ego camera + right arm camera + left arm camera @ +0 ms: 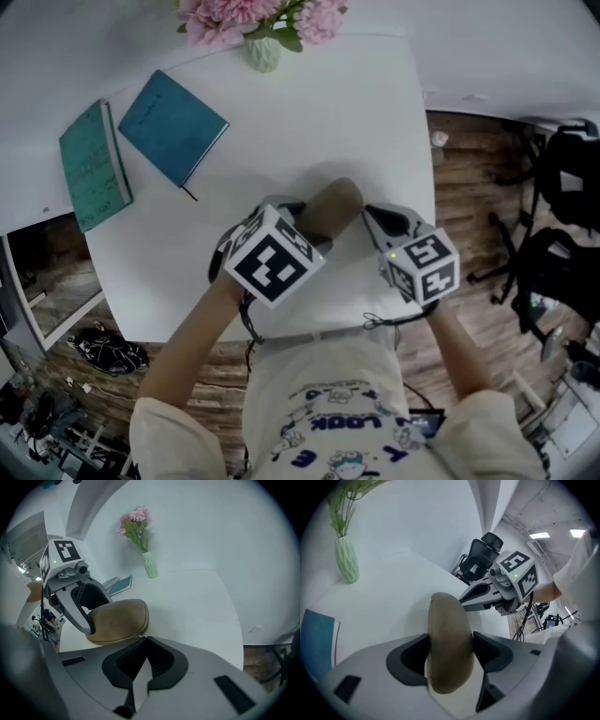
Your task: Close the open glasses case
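left gripper: clamping case
right gripper: pinching shut at case seam, 11 o'clock
step: closing, nearly done
next: probably pressing seam home

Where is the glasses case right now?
Head view, centre, near the front edge of the table: the glasses case sits clamped in the left gripper, the right gripper just beside it.

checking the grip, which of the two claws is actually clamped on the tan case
The left claw: the tan glasses case sits clamped between its jaws. The right claw has its jaws together, merely at the case's edge.
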Tool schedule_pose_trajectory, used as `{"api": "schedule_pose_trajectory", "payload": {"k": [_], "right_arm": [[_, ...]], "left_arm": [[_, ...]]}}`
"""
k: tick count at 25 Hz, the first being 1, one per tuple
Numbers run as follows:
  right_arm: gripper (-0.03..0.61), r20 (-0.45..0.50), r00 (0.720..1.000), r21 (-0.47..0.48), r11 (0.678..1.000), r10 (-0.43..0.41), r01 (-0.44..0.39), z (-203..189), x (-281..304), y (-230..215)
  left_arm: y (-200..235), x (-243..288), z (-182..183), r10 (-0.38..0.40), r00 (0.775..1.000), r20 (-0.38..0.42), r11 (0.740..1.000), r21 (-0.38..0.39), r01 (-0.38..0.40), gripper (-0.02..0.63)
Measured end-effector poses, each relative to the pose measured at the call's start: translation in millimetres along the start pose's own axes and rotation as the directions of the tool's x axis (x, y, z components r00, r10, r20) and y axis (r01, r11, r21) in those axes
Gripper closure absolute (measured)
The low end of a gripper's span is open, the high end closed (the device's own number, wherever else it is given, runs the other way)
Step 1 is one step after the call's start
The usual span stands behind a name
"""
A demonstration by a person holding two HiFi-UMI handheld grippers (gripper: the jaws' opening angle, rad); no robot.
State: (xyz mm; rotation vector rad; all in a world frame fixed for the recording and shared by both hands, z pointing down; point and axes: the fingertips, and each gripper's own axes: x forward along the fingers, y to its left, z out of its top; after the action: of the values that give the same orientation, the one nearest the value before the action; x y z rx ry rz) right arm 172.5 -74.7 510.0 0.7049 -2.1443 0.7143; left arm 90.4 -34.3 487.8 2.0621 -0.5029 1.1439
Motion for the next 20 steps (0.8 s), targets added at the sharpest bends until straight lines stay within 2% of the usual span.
{"api": "schedule_pose_trajectory", "payload": {"k": [2,7,15,18,20], "right_arm": [[0.578,0.019,1.000,0.012,1.000,-0.003,0.003,1.4,-2.3,-0.5],[0.578,0.071,0.997,0.042,0.999,-0.018,0.015,10.9,-3.7,-7.3],[0.578,0.060,0.998,-0.013,1.000,-0.005,0.006,19.5,-1.7,-23.0],[0.578,0.060,0.998,-0.045,0.999,0.017,-0.015,27.8,-0.2,-28.4],[0.578,0.042,0.998,-0.090,0.995,0.040,-0.036,28.6,1.0,-28.9]], "left_arm": [[0.9,1.3,0.1,-0.023,0.999,-0.034,1.000,0.001,0.023,0.316],[3.9,2.0,6.4,-0.089,0.995,-0.055,0.994,-0.063,0.085,0.316],[-3.3,6.9,9.2,-0.112,0.983,-0.142,0.990,0.069,0.123,0.316],[-6.9,10.4,9.5,-0.103,0.971,-0.216,0.979,0.149,0.137,0.316],[-5.3,11.7,7.6,-0.108,0.961,-0.254,0.974,0.169,0.154,0.314]]}}
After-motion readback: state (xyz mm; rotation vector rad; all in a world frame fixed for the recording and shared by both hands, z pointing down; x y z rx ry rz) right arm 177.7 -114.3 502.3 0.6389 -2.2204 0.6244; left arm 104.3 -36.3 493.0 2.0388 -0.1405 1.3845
